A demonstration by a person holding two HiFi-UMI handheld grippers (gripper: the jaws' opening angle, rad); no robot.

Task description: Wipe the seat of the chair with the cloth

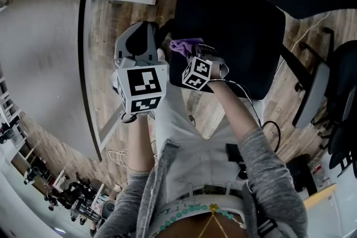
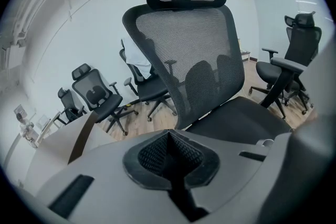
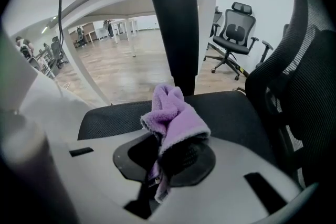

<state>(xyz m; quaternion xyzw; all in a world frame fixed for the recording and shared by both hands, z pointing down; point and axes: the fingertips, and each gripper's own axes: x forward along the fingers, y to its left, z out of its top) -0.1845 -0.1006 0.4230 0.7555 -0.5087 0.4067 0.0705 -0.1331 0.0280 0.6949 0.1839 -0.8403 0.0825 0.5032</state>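
Head view: your left gripper [image 1: 149, 42] and right gripper [image 1: 192, 52] sit side by side over the black chair seat [image 1: 245, 36]. Left gripper view: jaws pressed together, empty, facing the mesh backrest [image 2: 199, 50]. Right gripper view: jaws pinching the purple cloth [image 3: 176, 110] over the seat.

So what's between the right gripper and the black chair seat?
A crumpled purple fleece cloth, pinched in the right gripper's fingers, sticks out over the black mesh seat; the right gripper view shows it.
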